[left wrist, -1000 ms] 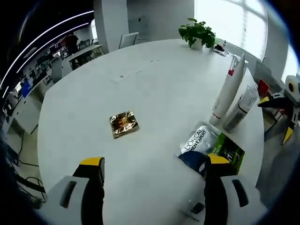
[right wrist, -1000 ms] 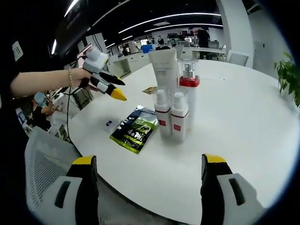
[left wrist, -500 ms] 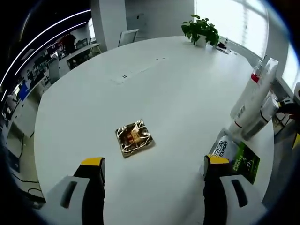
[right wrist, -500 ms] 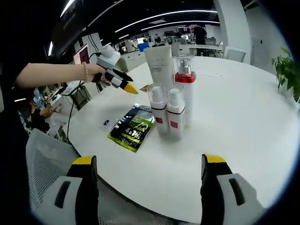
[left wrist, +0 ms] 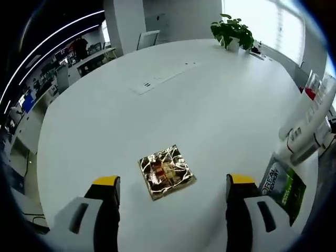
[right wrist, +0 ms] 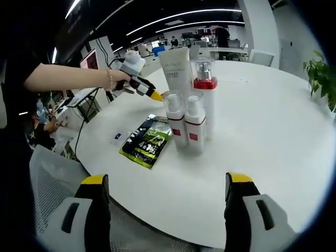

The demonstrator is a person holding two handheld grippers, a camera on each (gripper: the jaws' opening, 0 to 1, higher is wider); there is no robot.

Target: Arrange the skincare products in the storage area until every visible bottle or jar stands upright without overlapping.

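Observation:
A gold foil packet (left wrist: 167, 171) lies flat on the white round table (left wrist: 173, 89), just ahead of my open left gripper (left wrist: 173, 181) and between its jaws in the view. A green sachet (left wrist: 282, 186) lies flat at the right, beside the bottles (left wrist: 307, 128). In the right gripper view a white tube (right wrist: 177, 71), a tall red-banded bottle (right wrist: 203, 92) and two small bottles (right wrist: 175, 118) (right wrist: 195, 123) stand upright close together. The green sachet (right wrist: 146, 142) lies left of them. My left gripper (right wrist: 142, 85), held in a hand, points at the tube. My right gripper (right wrist: 167, 181) is open and holds nothing.
A potted plant (left wrist: 232, 32) stands at the table's far edge. A small card (right wrist: 119, 137) lies near the sachet. A mesh chair back (right wrist: 47, 178) is below the table's near edge. Desks and people fill the office behind.
My left gripper has moved forward over the table; the gold packet is now closer, between its jaws, and the bottles have slid to the view's right edge. The right gripper has barely moved.

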